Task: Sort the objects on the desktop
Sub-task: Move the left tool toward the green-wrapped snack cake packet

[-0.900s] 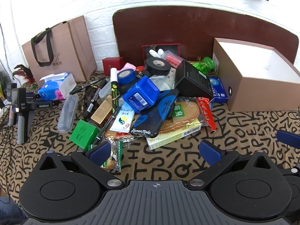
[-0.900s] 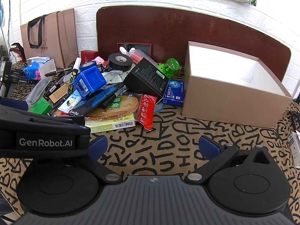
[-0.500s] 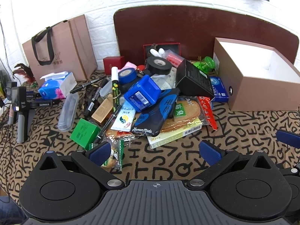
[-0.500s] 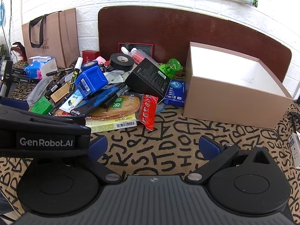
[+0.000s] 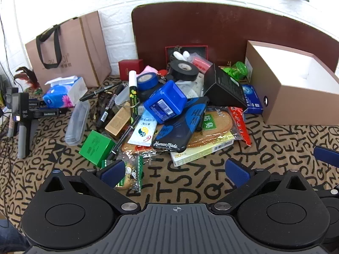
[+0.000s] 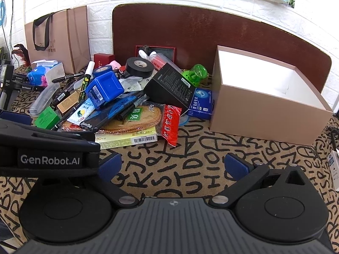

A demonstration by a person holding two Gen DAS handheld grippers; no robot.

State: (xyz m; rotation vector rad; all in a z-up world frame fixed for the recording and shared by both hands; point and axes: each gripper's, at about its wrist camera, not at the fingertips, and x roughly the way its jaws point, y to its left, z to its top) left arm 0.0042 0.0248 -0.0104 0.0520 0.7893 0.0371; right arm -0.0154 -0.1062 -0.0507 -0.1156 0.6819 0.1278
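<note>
A heap of desk items lies on the letter-patterned cloth: a blue box, a black tape roll, a black carton, a green box, a white marker and a dark phone case. An open tan box with a white inside stands at the right. My left gripper hangs open in front of the heap, its left pad over a snack packet. My right gripper is open above bare cloth, with the left gripper's body covering its left finger.
A brown paper bag with black handles and a tissue pack stand at the back left. Black camera gear lies at the far left. A dark brown board leans on the white brick wall behind the heap.
Both views have shifted slightly; the heap sits a little further right and higher in the frames. Both grippers stay open and nothing on the cloth has moved.
</note>
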